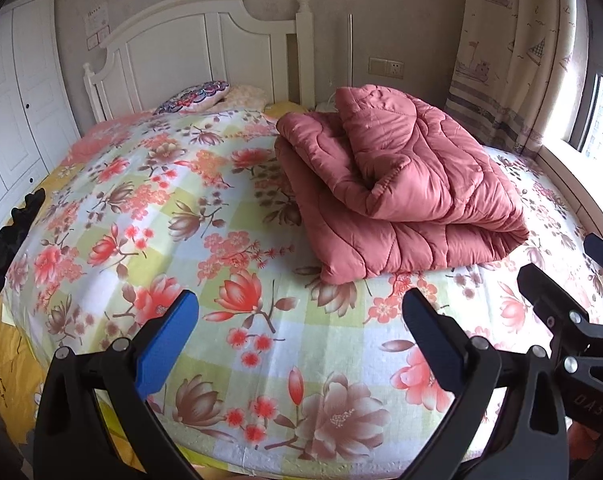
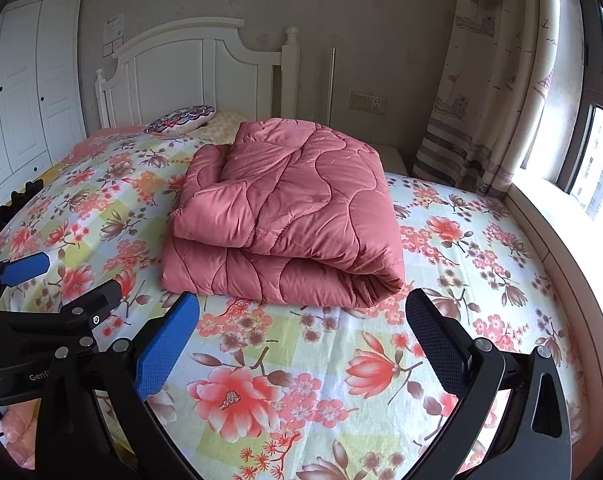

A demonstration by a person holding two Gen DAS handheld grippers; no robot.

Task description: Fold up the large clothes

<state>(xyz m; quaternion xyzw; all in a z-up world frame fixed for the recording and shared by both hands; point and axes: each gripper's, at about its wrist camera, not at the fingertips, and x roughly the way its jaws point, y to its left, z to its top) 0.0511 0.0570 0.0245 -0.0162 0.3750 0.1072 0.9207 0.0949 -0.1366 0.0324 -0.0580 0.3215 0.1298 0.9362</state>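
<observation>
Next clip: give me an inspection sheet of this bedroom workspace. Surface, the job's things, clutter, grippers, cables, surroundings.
Surface: bed under a floral sheet, mostly bare.
Job's things: pink quilted comforter lying folded in layers on the sheet, touched by neither gripper.
Clutter: patterned pillow by the headboard; dark object at the bed's left edge, unclear.
Grippers: left gripper and right gripper both open, empty, short of the comforter.
Cables: nothing seen.
Surroundings: white headboard, wardrobe, wall socket, curtain, window.

A folded quilt (image 2: 289, 216) lies on the bed (image 2: 481, 280), pillows (image 2: 181, 119) behind.
</observation>
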